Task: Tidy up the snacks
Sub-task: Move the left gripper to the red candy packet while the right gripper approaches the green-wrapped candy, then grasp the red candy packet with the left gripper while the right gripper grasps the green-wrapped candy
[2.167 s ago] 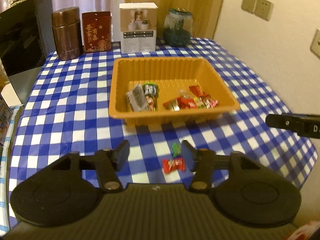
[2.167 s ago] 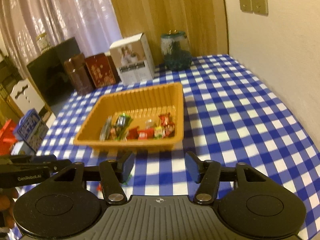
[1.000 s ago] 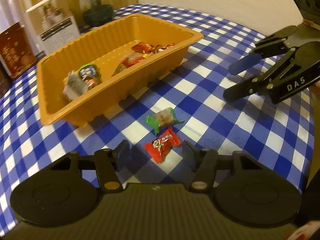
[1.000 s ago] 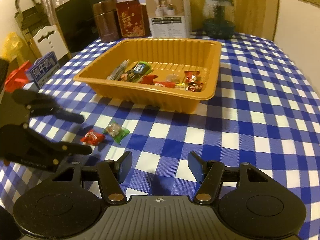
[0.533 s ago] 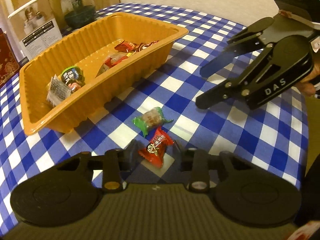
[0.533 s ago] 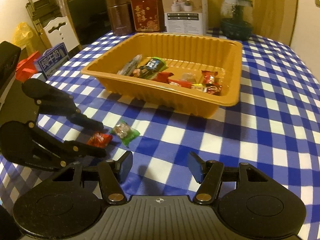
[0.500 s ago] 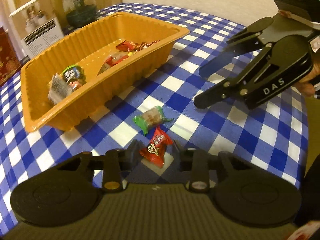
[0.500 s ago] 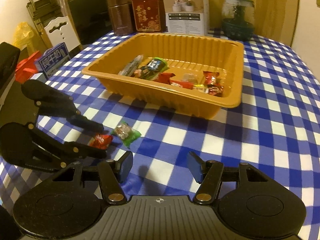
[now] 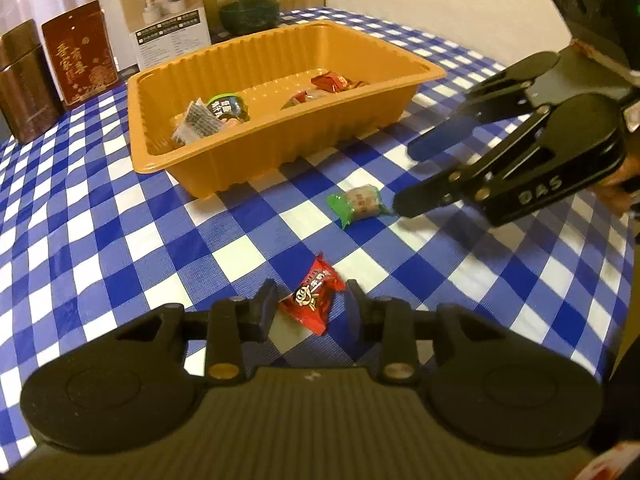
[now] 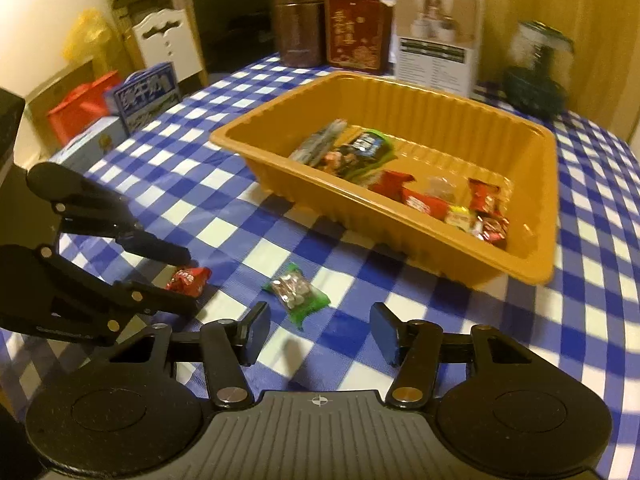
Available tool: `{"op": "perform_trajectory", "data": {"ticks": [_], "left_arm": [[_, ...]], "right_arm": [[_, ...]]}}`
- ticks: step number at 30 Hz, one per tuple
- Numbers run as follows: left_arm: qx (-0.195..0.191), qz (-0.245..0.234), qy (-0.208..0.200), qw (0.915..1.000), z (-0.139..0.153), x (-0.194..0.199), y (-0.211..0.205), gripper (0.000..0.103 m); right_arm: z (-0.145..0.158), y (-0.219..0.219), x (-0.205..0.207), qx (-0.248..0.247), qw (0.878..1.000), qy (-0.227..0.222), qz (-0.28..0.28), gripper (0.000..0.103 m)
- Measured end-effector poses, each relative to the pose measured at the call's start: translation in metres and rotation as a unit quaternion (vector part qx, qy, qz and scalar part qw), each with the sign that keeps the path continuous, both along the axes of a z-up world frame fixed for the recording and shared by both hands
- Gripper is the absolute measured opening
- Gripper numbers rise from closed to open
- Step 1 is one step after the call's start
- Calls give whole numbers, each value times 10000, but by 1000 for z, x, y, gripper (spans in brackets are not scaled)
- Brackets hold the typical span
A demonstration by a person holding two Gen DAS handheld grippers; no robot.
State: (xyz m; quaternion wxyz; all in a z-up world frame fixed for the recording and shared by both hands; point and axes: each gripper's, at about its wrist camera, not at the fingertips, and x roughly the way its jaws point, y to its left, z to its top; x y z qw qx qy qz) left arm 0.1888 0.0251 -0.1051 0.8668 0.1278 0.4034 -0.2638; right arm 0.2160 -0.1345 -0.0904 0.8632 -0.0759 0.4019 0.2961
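An orange tray (image 9: pixel 416 66) (image 10: pixel 548 216) holds several wrapped snacks on the blue checked tablecloth. Two loose sweets lie in front of it: a red-wrapped candy (image 9: pixel 314 300) (image 10: pixel 188 280) and a green-wrapped candy (image 9: pixel 358 204) (image 10: pixel 298 296). My left gripper (image 9: pixel 311 306) (image 10: pixel 188 276) straddles the red candy with its jaws narrowed around it, not clamped. My right gripper (image 10: pixel 318 330) (image 9: pixel 404 176) is open just short of the green candy, one fingertip close to the wrapper.
A brown tin (image 9: pixel 22 84), a red tin (image 9: pixel 78 56), a white box (image 9: pixel 164 16) and a glass jar (image 9: pixel 248 0) stand behind the tray. A blue carton (image 10: pixel 148 92) and a red bag (image 10: pixel 80 108) sit off the table's left side. The wall lies right.
My left gripper has narrowed around the red candy. My right gripper has moved in and down toward the green candy, staying open.
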Motion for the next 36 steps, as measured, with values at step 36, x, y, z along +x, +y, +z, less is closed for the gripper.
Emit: {"op": "perform_trajectory", "data": {"ticks": [36], "left_arm": [[369, -1272, 10, 9912, 0, 7, 11, 41]], "right_arm": [[-10, -8, -8, -141, 9999, 44, -68, 22]]}}
